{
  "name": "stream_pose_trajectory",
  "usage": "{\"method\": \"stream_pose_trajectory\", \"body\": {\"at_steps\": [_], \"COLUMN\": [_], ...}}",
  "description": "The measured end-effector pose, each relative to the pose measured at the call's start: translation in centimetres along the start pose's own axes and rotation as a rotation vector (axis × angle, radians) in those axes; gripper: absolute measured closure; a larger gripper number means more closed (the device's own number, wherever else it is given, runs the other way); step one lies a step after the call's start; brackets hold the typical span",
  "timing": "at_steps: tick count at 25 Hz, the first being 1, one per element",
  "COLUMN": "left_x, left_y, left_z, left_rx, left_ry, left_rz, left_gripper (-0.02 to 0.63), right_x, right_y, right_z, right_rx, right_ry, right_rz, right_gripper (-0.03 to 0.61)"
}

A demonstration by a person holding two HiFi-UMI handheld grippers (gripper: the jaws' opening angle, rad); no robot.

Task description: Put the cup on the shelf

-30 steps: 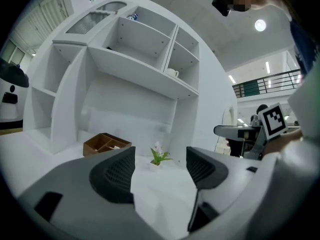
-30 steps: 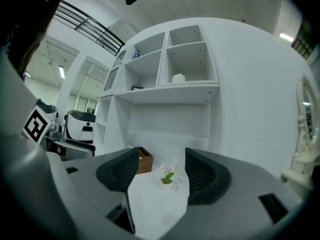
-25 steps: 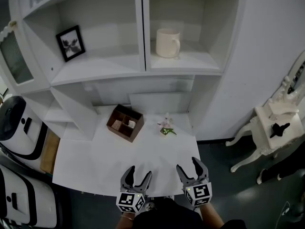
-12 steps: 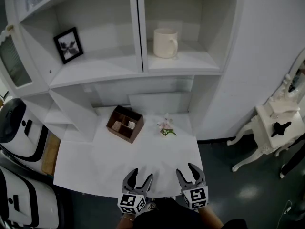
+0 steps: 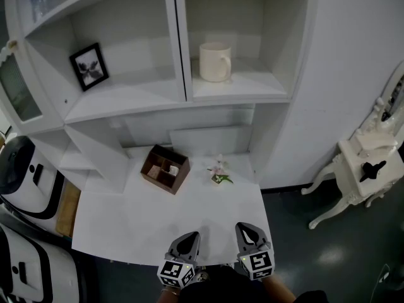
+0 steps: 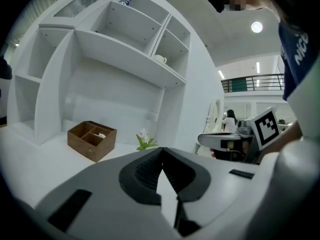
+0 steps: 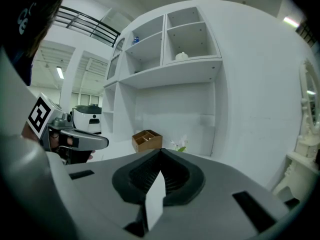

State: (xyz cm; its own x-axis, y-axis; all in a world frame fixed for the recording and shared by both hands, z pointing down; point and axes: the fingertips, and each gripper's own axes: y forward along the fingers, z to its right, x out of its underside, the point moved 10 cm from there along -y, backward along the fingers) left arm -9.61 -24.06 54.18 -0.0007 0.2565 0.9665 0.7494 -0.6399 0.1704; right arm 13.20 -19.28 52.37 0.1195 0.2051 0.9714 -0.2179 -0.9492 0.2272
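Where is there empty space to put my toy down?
The table is bare from the wooden box and flower to its near edge. The shelf is bare right of the picture frame and beside the cup. Tightest: between box and flower.

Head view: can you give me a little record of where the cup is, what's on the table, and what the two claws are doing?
Cup: upright on the shelf, right compartment
Picture frame: left compartment
Table: wooden box, small flower beside it
Left claw: just closed, shut, nothing between
Right claw: just closed, shut, nothing between
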Motion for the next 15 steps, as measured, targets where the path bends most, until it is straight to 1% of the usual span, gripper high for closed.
{"method": "stream_pose_trajectory", "body": {"at_steps": [4, 15], "left_x": [0.0, -0.8], "left_y": [0.3, 0.8], "left_z": [0.0, -0.7], "left_rx": [-0.016, -0.041], "left_ry": [-0.003, 0.011], "left_rz": [0.001, 0.019], "left_gripper": [0.611, 0.611], "right_x": [-0.6, -1.3], "right_y": [0.2, 0.7], "right_z": [0.0, 0.5], "right_rx": [-0.004, 0.010], "right_ry": [-0.008, -0.021], "right_rz": [0.018, 0.027], "right_gripper": [0.569, 0.569]}}
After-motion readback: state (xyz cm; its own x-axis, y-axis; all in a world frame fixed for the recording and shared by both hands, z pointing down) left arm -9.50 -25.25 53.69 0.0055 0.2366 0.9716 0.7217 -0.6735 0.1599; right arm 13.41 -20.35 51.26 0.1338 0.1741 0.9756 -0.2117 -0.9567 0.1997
